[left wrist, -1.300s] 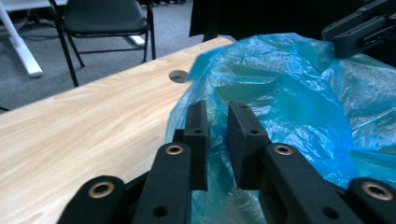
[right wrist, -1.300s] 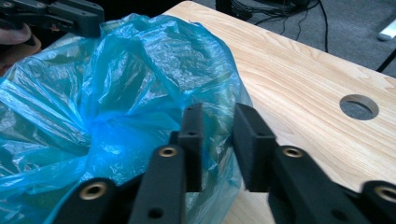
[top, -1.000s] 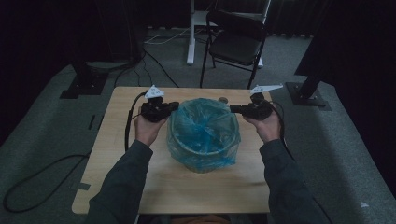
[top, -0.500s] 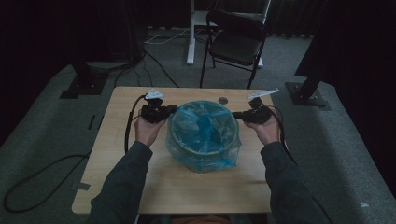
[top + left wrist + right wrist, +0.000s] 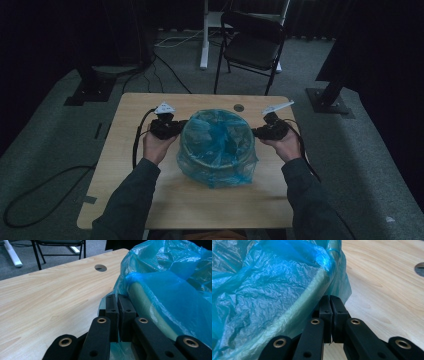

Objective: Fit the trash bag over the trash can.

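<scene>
Pale wooden table (image 5: 150, 200) carries a round bin lined with crinkled blue plastic bag (image 5: 217, 142) at its middle. Both forearms reach forward; left tongs (image 5: 179, 128) and right tongs (image 5: 256, 133) each pinch the bag's edge at opposite sides.

Left claw (image 5: 117, 305) pinched on blue bag (image 5: 172, 290), wooden table (image 5: 50, 297) beyond

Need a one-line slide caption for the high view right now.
Two hand-held grippers, left and right, pinch the blue bag over a round bin's rim on the wooden table.
</scene>
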`<action>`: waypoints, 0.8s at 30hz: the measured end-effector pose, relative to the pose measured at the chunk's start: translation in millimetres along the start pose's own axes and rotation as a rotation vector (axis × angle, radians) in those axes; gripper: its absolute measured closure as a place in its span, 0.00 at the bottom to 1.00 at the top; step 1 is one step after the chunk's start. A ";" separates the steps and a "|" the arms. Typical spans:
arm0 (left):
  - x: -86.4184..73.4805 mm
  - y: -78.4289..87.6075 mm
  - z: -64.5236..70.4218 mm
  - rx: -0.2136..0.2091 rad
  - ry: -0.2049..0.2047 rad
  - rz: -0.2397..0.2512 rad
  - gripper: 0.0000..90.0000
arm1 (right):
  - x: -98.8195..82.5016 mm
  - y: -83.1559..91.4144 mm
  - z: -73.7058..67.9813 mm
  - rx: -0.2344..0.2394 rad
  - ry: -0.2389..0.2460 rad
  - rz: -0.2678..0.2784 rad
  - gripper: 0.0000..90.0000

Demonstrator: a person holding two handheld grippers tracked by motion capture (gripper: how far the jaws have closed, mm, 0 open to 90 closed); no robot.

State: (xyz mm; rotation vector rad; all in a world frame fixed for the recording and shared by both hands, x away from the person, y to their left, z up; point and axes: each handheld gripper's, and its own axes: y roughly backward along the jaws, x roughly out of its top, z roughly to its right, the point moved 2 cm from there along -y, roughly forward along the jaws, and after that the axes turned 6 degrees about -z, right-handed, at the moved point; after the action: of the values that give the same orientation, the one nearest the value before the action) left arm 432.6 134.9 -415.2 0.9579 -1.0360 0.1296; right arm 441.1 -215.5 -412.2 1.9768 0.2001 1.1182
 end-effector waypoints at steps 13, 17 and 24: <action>-3.0 21.0 -6.2 0.074 -0.008 0.016 0.75 | -7.4 0.7 -7.8 -0.020 0.047 -0.025 0.82; 5.2 32.9 -6.4 0.080 -0.019 0.051 0.71 | -9.2 5.2 -6.8 -0.038 0.043 -0.011 0.77; 26.0 45.9 10.5 0.040 -0.085 0.093 0.67 | -14.4 13.9 -4.7 -0.049 0.023 0.029 0.70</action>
State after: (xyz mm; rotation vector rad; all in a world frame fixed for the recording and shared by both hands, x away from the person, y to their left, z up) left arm 416.2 146.6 -365.3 0.9585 -1.1610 0.1887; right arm 425.5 -228.7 -410.1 1.9299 0.1554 1.1541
